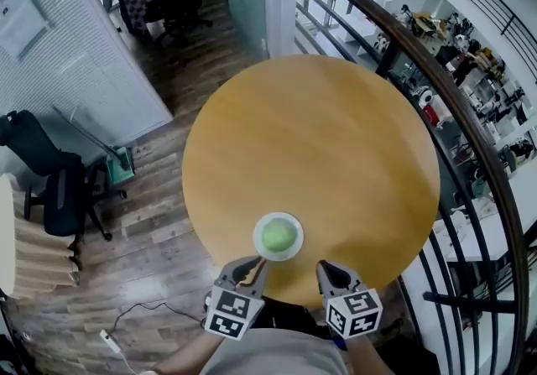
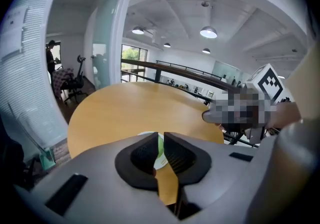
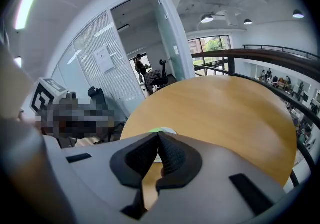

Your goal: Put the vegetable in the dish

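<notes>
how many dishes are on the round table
1: a white dish near the near edge of the table, holding the green vegetable. The whole tabletop shows, so none seems hidden.

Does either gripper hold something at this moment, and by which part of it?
Nothing is held. The left gripper and the right gripper are both closed and empty; the vegetable lies in the dish on the table.

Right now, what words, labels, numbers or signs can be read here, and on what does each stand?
None can be read.
Sheet on the slatted wall: print too small to read.
Left marker cube and right marker cube: black-and-white square patterns, no letters or numbers.
</notes>
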The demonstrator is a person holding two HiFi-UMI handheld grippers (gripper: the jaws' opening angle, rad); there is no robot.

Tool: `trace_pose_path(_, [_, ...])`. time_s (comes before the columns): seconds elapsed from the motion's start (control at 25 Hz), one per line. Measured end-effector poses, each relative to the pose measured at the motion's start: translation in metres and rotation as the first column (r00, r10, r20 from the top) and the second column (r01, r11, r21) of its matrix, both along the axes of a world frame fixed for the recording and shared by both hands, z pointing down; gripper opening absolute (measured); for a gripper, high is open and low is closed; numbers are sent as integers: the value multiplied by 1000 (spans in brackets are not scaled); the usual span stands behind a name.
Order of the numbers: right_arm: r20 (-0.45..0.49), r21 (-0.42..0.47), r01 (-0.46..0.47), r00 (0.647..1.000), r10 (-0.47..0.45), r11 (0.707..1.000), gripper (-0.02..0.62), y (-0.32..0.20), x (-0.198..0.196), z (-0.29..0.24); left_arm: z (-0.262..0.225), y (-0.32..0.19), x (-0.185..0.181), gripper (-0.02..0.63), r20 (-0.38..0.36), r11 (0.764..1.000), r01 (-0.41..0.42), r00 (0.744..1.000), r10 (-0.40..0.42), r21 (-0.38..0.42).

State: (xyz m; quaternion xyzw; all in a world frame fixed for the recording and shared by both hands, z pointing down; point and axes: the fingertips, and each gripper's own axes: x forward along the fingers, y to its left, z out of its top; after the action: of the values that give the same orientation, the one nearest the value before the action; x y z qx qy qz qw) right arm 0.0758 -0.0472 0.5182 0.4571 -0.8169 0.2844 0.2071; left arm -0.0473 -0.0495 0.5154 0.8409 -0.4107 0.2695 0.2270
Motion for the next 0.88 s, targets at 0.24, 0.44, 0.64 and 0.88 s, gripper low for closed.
trace_pose_path(0.24, [-13, 41, 31, 999, -31, 999, 25, 12, -10, -22, -14, 19, -7, 21, -14, 997, 82, 997, -82, 1])
trace_pose_path(0.44, [-11, 81, 47, 999, -46, 996, 25, 10, -14, -38, -25, 22, -11, 21, -78, 987, 160, 984, -160, 1])
trace_pose_path(0.64, [-7, 116, 55, 998, -55, 992, 25, 9, -14, -53, -30, 26, -7, 21, -130, 986, 167, 977, -168, -20])
trace_pose_path(0.88, [10, 130, 55, 998, -57, 990, 25, 10, -19, -61, -35, 27, -14, 23, -104, 984, 180, 978, -180, -7])
